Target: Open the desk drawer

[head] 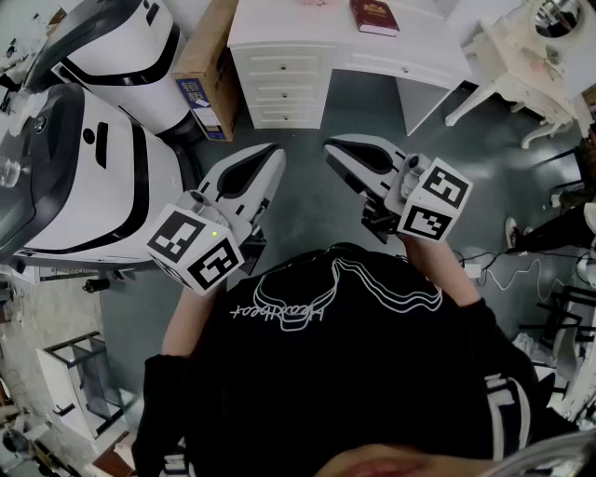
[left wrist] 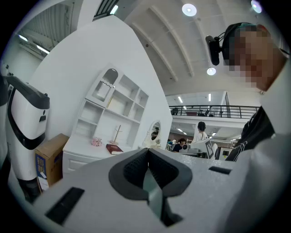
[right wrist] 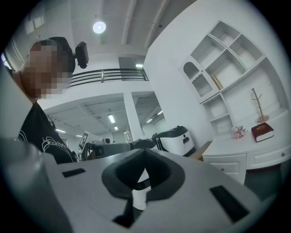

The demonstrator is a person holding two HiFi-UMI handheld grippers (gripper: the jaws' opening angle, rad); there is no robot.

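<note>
The white desk has its drawers all shut, and the left gripper and right gripper jaws are closed, empty.

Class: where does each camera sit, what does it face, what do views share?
Head view: on the head, down onto left gripper, right gripper, black shirt, desk.
Left gripper view: on that gripper, level toward the desk; shirt at right.
Right gripper view: on that gripper, level; desk right, shirt left.
All share: red book on desk.

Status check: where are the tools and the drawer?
Left tool, right tool shut, empty, short of the desk. Drawers all closed. Cardboard box beside desk, path open.
</note>
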